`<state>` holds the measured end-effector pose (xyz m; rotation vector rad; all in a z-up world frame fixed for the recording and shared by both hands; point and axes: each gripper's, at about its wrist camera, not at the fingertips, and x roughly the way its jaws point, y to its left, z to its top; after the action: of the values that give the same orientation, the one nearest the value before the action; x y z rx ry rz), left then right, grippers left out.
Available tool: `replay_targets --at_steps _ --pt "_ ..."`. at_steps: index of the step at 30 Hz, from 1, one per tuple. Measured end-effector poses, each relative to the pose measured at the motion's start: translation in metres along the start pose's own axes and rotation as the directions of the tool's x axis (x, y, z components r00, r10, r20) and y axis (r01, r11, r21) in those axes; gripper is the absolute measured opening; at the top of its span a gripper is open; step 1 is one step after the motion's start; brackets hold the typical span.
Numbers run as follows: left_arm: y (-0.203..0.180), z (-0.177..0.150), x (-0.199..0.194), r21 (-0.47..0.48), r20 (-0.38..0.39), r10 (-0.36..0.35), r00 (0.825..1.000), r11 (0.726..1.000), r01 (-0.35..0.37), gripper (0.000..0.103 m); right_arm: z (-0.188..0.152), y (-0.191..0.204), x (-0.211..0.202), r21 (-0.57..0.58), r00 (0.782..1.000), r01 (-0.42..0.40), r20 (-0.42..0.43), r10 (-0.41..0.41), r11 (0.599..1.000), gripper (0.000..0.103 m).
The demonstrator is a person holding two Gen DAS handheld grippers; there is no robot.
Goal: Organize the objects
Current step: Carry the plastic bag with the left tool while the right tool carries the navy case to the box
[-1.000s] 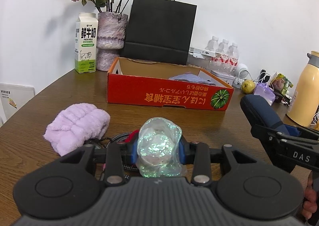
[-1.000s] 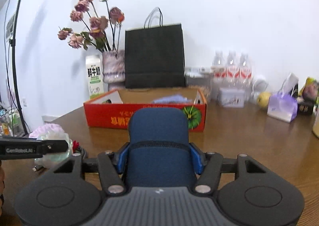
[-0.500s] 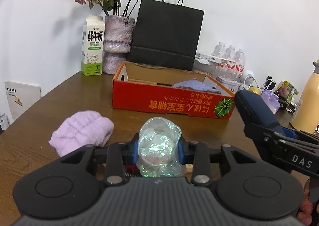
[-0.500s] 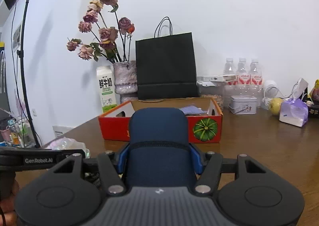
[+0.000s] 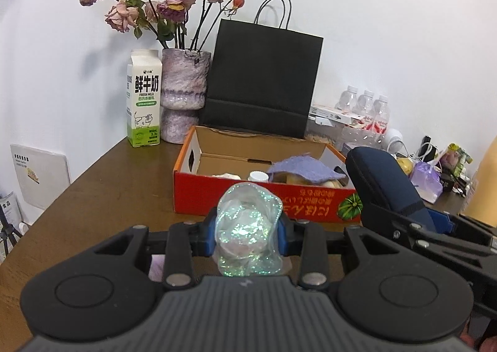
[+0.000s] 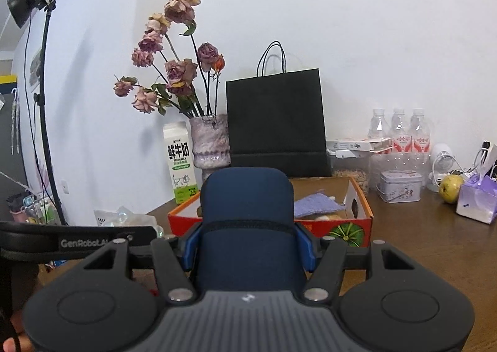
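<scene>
Left gripper: low centre of the left wrist view, blue pads clamped on a crinkled iridescent bag held above the table.
Right gripper: fingers pressed on both sides of a dark blue case, low centre of its view; the same case shows at the right edge of the left view.
Open room: bare brown table at lower left, running to its edge at far left; more bare wood at lower right of the right view.
Red box: centre frame, top open, just beyond the bag; upside-down writing and a green pumpkin picture on its front wall.
Box contents: a lavender cloth draped over pale items, a white cap beside it.
Milk carton: left of centre, reads "FRESH MILK".
Vase: between carton and black paper bag, holding dried roses.
Writing: "GenRoboLAI" on the left gripper's side, left edge of the right view.
</scene>
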<state>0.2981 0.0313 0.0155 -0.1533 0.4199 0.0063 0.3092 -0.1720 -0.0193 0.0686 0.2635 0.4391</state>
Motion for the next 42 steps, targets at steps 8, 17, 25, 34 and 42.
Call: replay_targets --at_steps 8,17,25,34,42 --pt "0.000 0.021 0.022 -0.015 -0.026 0.026 0.999 1.000 -0.027 0.036 0.013 -0.007 0.022 0.024 1.000 -0.010 -0.009 0.010 1.000 0.059" --pt "-0.009 0.045 0.056 0.010 -0.029 0.055 0.998 0.998 -0.055 0.036 0.026 -0.021 0.062 0.050 1.000 -0.019 0.001 0.019 0.999 0.059" --pt "-0.019 0.070 0.084 0.023 -0.021 0.076 0.997 0.997 -0.076 0.036 0.038 -0.032 0.097 0.078 0.999 -0.033 0.007 0.033 0.996 0.059" --pt "-0.030 0.086 0.112 0.056 -0.021 0.108 0.994 0.993 -0.106 0.036 0.049 -0.045 0.129 0.086 1.000 -0.023 0.013 0.022 0.996 0.059" --pt "-0.035 0.096 0.143 0.048 -0.037 0.135 0.990 0.990 -0.133 0.036 0.054 -0.058 0.158 0.081 1.000 0.006 0.013 -0.008 0.997 0.059"
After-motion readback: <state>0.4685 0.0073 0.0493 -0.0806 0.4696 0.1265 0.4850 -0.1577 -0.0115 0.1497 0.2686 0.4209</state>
